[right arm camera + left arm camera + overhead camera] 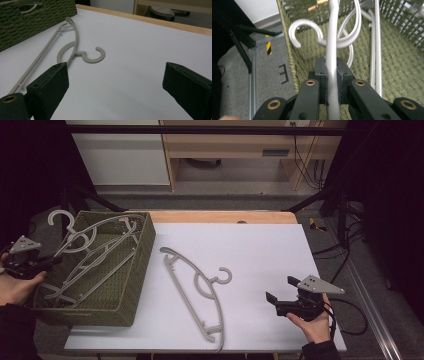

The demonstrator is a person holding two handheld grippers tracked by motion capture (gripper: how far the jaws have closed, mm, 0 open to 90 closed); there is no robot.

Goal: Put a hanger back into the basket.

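Jaws of the left gripper are clamped on the arm of a grey plastic hanger, which runs straight ahead into the green woven basket; more hangers lie beyond it there. Held in the other hand, the right gripper is spread wide, grasping nothing. A beige hanger lies on the white table ahead-left of it, hook toward the jaws.

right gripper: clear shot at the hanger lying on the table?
Probably yes. The right gripper is open and aimed toward the hanger on the table, which lies flat on the white table with bare surface between them. The green woven basket sits off to the far side.
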